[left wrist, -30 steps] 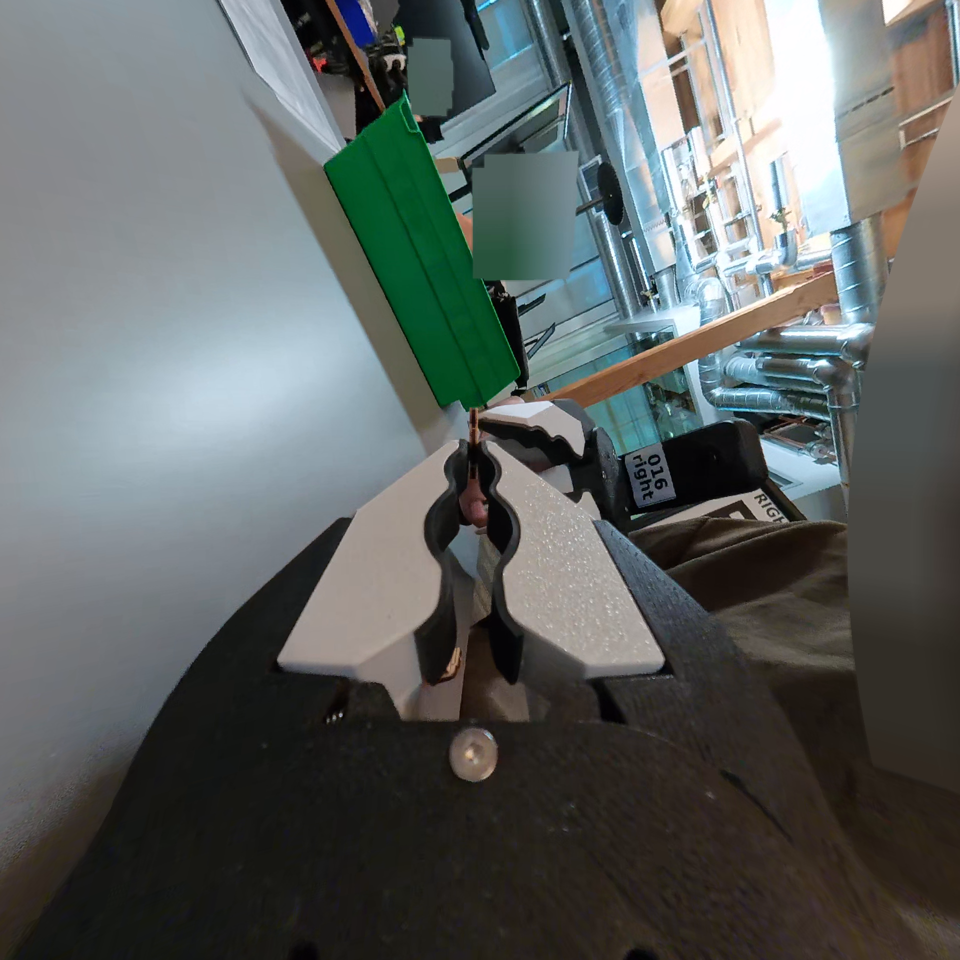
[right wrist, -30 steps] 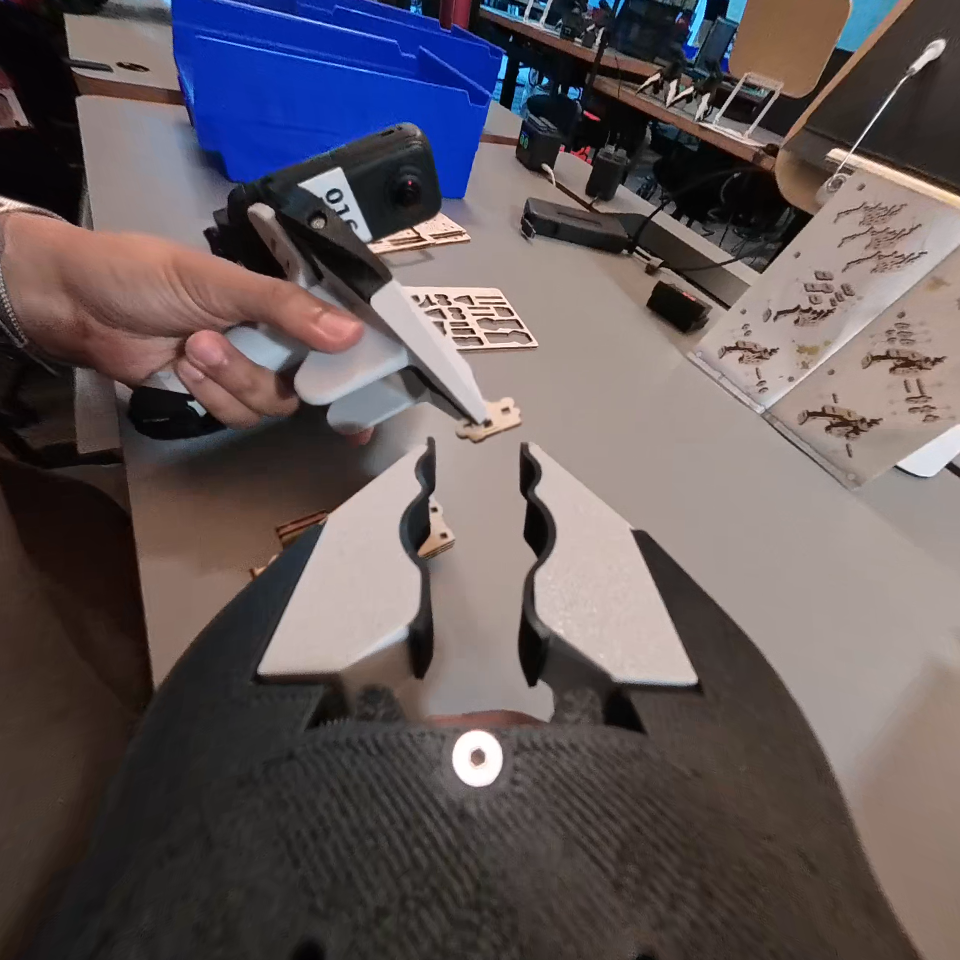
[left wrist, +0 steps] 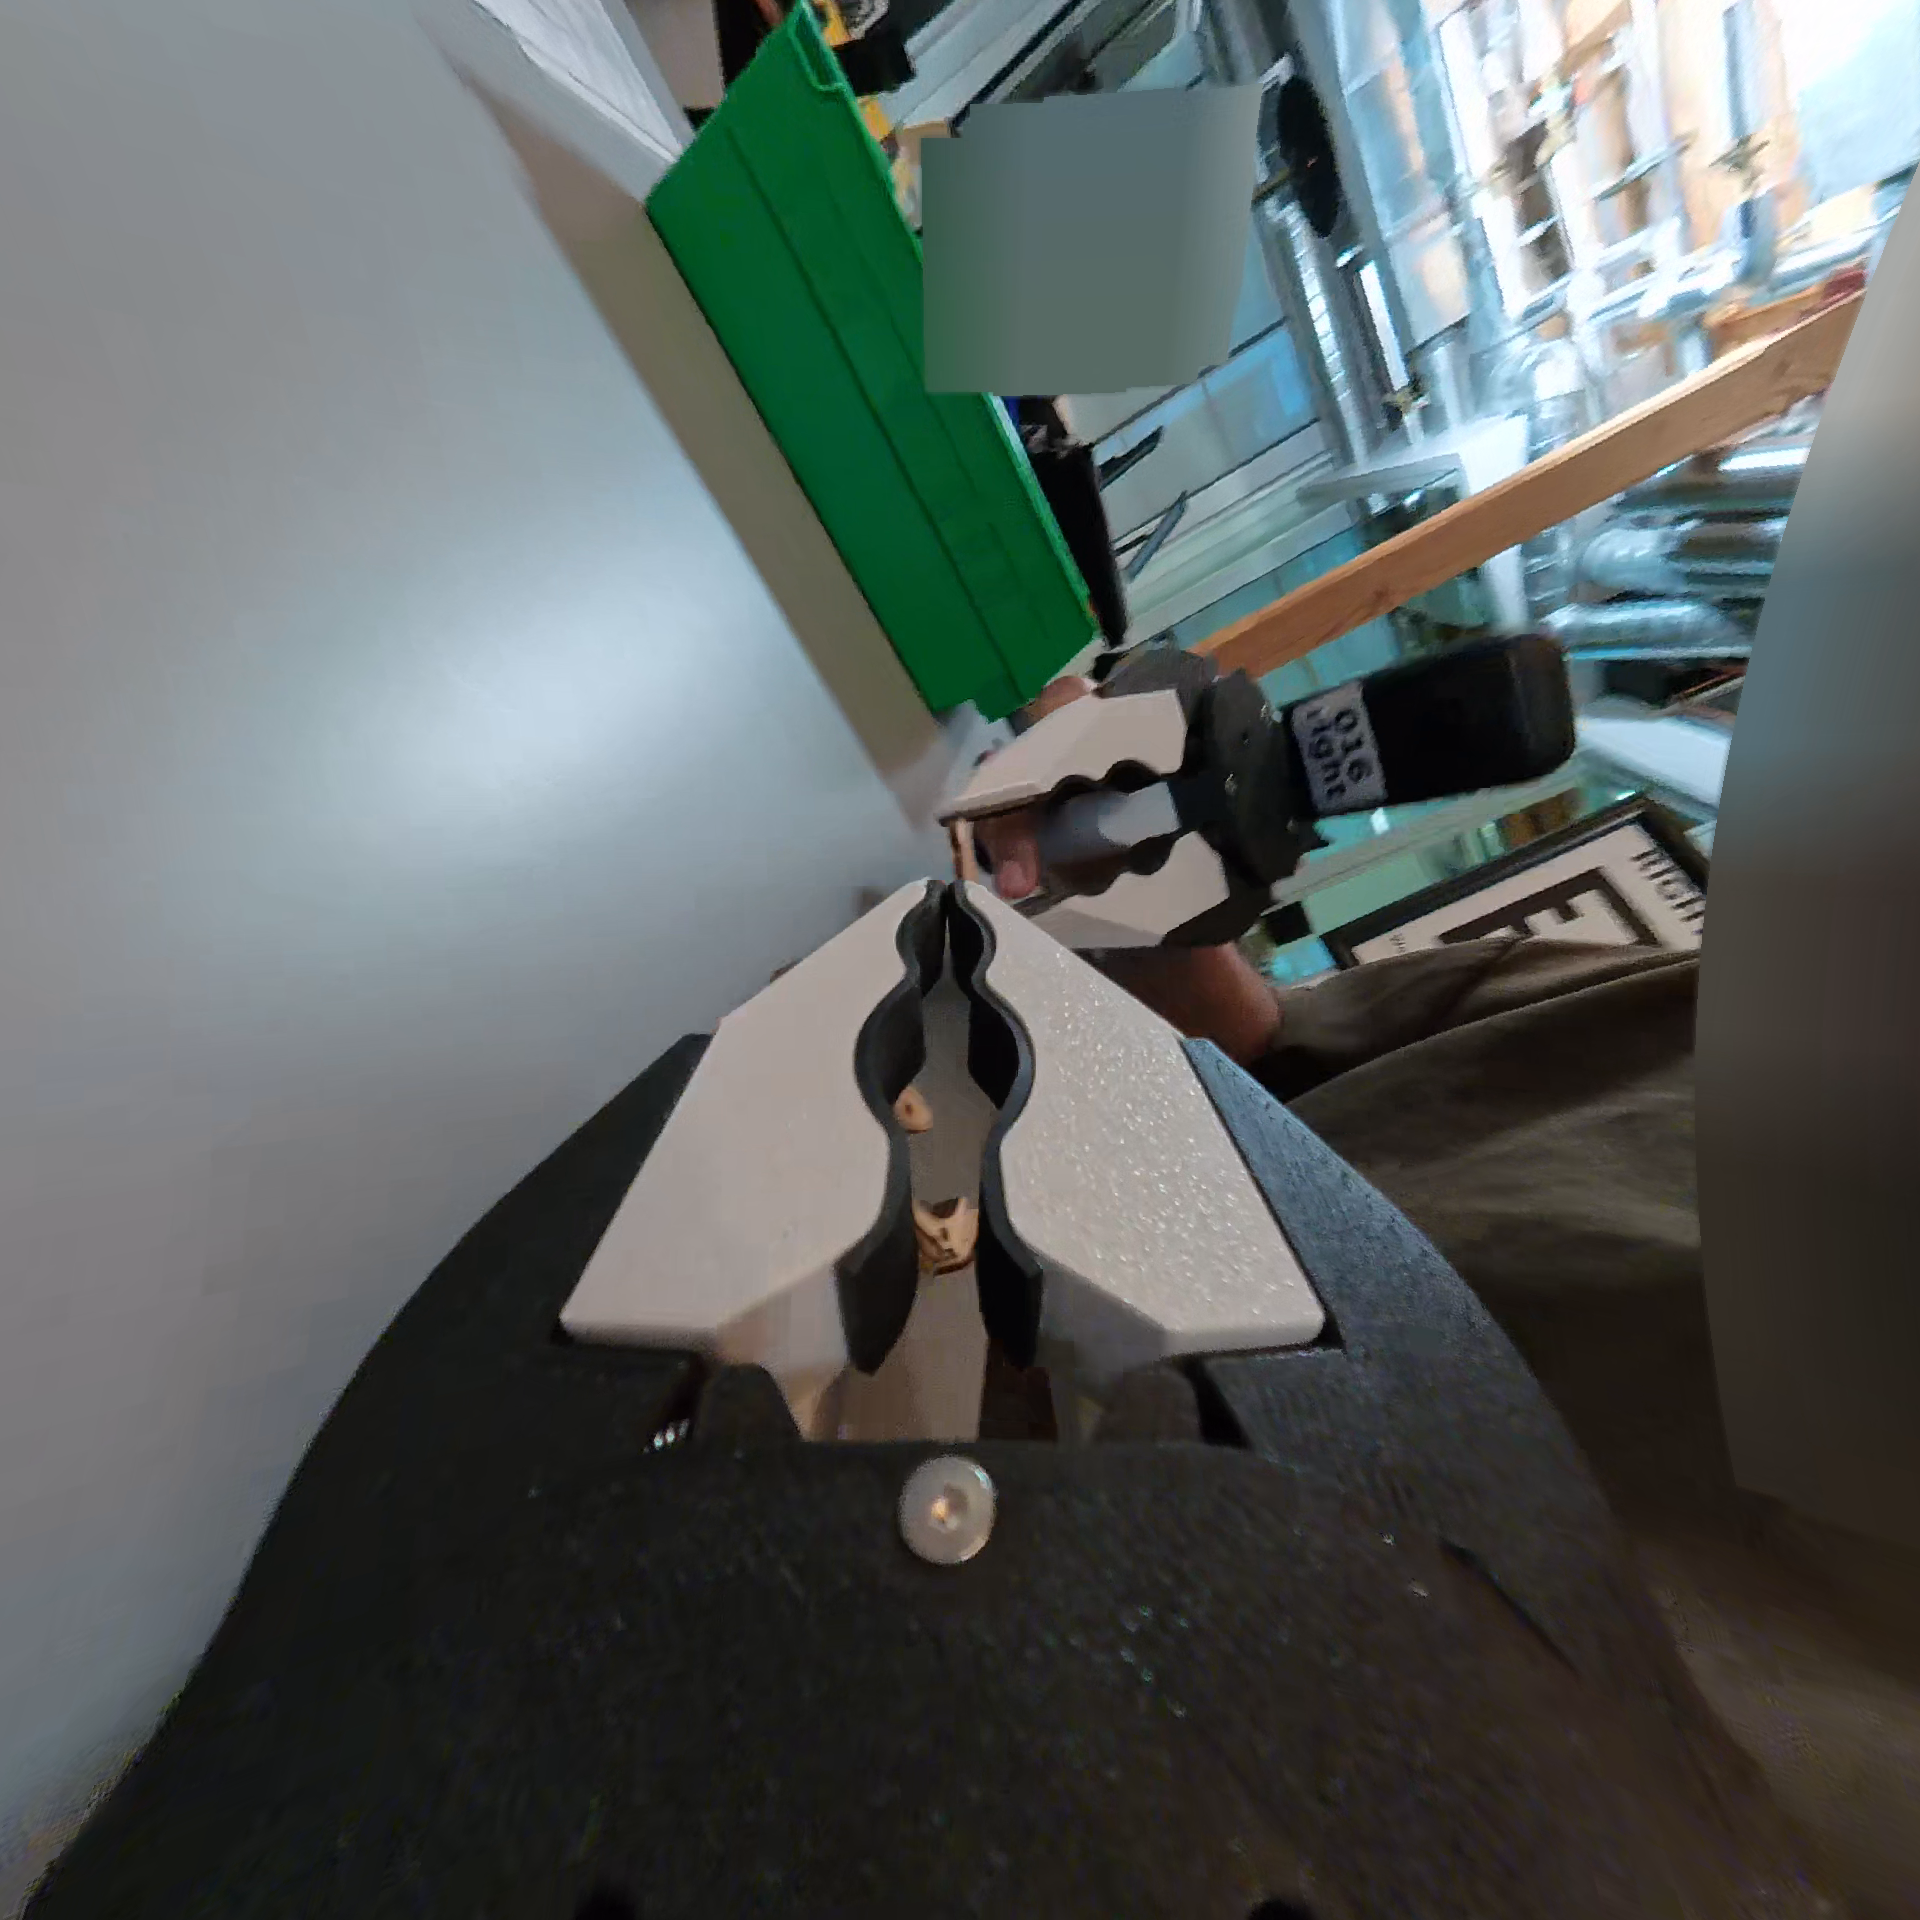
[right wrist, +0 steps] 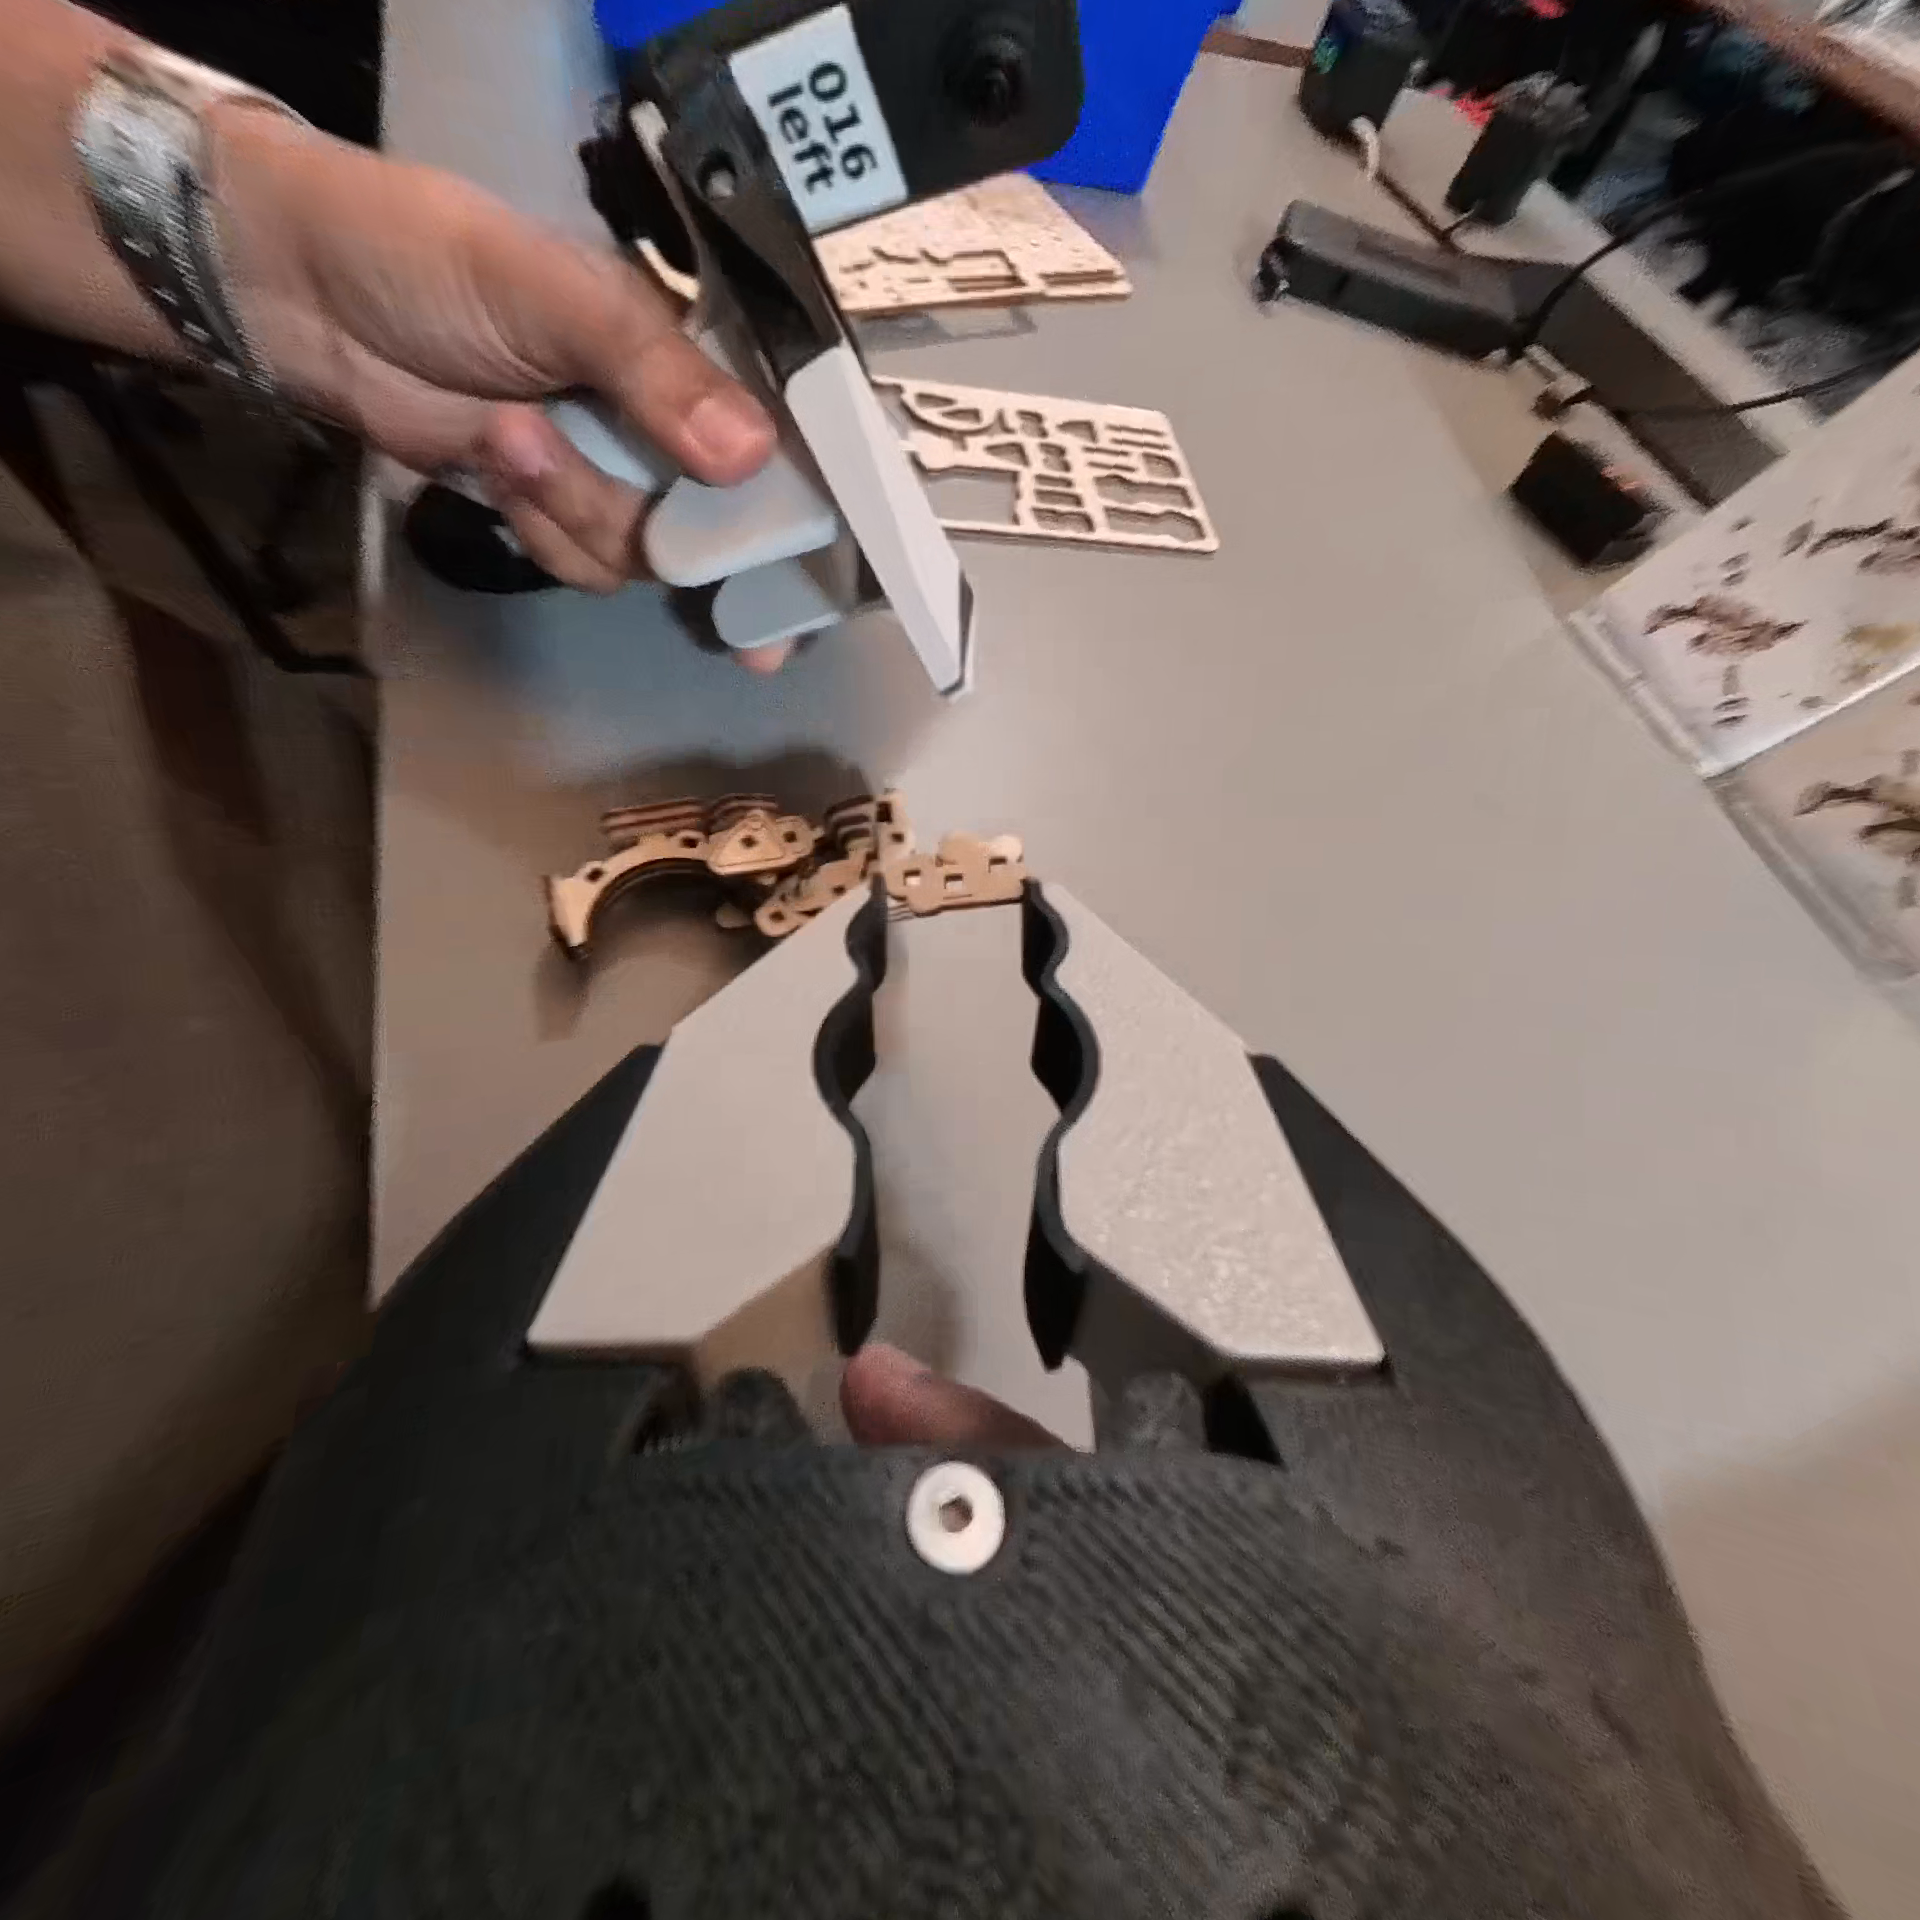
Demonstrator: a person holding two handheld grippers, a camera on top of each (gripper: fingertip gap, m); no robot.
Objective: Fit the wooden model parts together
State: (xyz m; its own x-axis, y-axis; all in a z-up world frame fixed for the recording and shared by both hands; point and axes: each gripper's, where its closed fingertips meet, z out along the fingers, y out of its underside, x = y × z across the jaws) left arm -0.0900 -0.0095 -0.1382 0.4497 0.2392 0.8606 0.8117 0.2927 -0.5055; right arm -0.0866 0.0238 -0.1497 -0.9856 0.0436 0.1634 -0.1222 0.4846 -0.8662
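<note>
Lying at the left of the right wrist view, near the table's edge, a cluster of small wooden model parts [right wrist: 717, 868] is seen on the grey table [right wrist: 1299, 883]; curved pieces and a piece with a triangular cut-out are heaped together there. Just to the right of the heap, one flat notched wooden part [right wrist: 961, 878] rests on the table top, touching the heap's right end and lying just ahead of the tips of the right gripper [right wrist: 956, 920]. The right gripper's fingers are spread apart and nothing is held between them.

Above the heap, the left gripper [right wrist: 951, 670] is held in a hand [right wrist: 436, 343] and is angled down toward the table, clear of its surface. Its fingers are brought together at the tips, and nothing can be made out between them in either view. In the left wrist view the left gripper [left wrist: 948, 891] is seen with tips meeting, and bits of pale wood [left wrist: 940, 1231] are glimpsed through the gap farther back.

Beyond the left gripper, two punched-out wooden sheets [right wrist: 1049, 468] are laid flat on the table. Farther right a black box with a cable [right wrist: 1392, 286] is set, and at the far right edge printed instruction pages [right wrist: 1766, 644] are propped up. A green bin [left wrist: 862, 343] is shown in the left wrist view.
</note>
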